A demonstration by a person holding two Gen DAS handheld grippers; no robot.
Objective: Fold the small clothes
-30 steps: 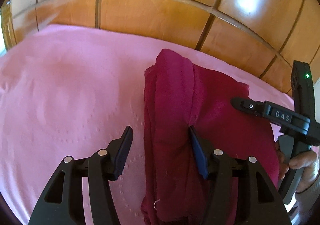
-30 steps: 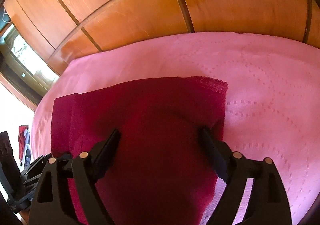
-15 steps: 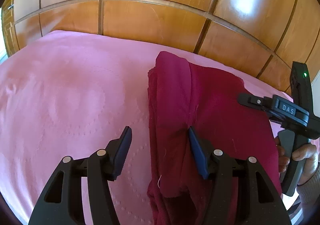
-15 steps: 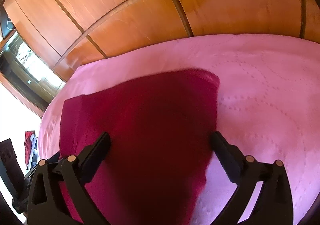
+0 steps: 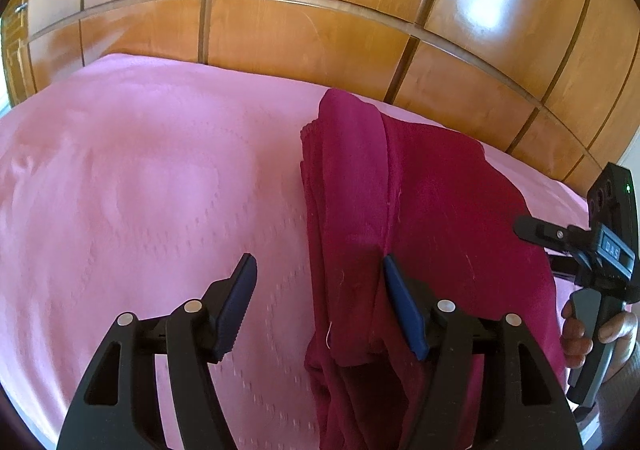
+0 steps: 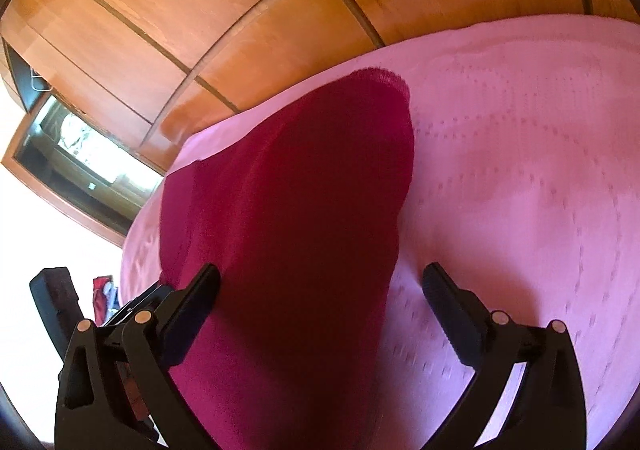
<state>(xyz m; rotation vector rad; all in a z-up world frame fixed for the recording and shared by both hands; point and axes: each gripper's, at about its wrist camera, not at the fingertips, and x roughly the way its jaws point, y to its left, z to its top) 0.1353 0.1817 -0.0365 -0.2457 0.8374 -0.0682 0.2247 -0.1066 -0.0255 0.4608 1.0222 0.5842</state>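
A wall of glossy wooden panels (image 5: 304, 46) fills the far side, with bright glare patches that wash out the grain. Below it spreads a bed under a pink bedspread (image 5: 132, 186) with faint stitched dotted patterns; its near edge is cut off by both views. On the right part of the bedspread lies the dark red garment (image 5: 432, 218), folded into a long strip running from near to far, with layered edges along its left side. Its near end is hidden behind the gripper bodies, so what kind of garment it is cannot be told.

The left hand-held gripper (image 5: 320, 298) has its jaws apart and has just been opening a little; the right blue pad sits against a ridge of the garment, the left pad over bare bedspread, nothing pinched. The right hand-held gripper (image 6: 320, 290) stands wide apart, having just opened; the garment's blurred bulk lies between the jaws, unclamped. In the left wrist view a person's hand (image 5: 580, 334) grips that gripper's handle, partly cut off at the frame edge.
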